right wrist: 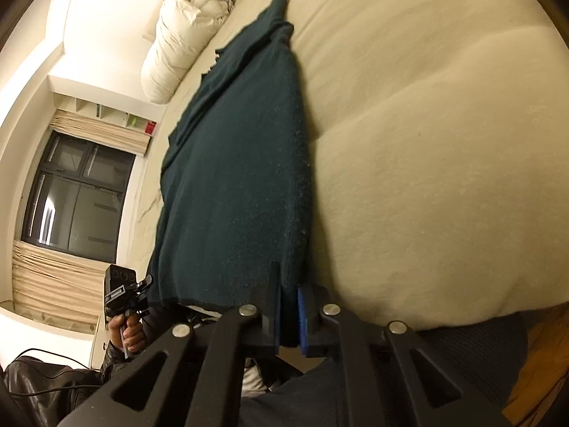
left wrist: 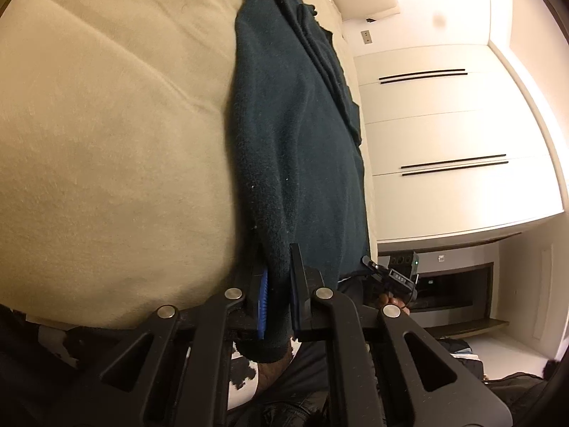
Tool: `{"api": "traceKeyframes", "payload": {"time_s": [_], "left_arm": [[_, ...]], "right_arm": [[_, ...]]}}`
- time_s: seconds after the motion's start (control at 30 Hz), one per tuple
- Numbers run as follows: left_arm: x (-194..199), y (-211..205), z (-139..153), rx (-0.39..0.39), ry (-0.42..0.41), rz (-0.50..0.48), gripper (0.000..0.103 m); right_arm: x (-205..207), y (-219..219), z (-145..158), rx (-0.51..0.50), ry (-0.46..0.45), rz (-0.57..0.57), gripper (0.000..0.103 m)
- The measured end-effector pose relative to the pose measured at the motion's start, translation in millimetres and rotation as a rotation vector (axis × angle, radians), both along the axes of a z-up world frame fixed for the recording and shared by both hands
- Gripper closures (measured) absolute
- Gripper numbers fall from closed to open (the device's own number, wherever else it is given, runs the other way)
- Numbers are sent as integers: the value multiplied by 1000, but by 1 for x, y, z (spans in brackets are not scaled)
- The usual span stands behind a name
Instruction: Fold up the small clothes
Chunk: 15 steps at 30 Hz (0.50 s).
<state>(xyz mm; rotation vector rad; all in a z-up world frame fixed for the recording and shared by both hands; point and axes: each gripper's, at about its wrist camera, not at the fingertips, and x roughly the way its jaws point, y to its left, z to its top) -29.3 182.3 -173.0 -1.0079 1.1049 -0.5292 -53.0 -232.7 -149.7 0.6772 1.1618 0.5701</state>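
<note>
Both fingers (left wrist: 298,277) (right wrist: 274,295) tight on sweater (left wrist: 302,149)

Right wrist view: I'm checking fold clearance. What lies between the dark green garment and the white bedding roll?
In the right wrist view, only bare cream bed cover lies between the dark green garment and the white bedding roll.

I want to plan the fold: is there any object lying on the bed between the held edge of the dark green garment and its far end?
Nothing visible. The green garment lies alone on the beige bedcover; the white duvet roll sits off to one side.
</note>
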Motion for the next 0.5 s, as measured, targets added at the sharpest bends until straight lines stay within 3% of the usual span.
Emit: {"api": "traceKeyframes", "payload": {"time_s": [0.37,0.5], "left_arm": [[-3,5,13,-44,-39,17,97],[-3,8,9,-73,-32,30,98]], "right_arm": [[-9,-3,24,121,-151,-48,95],[-6,0,22,107,-137,-50,95]]}}
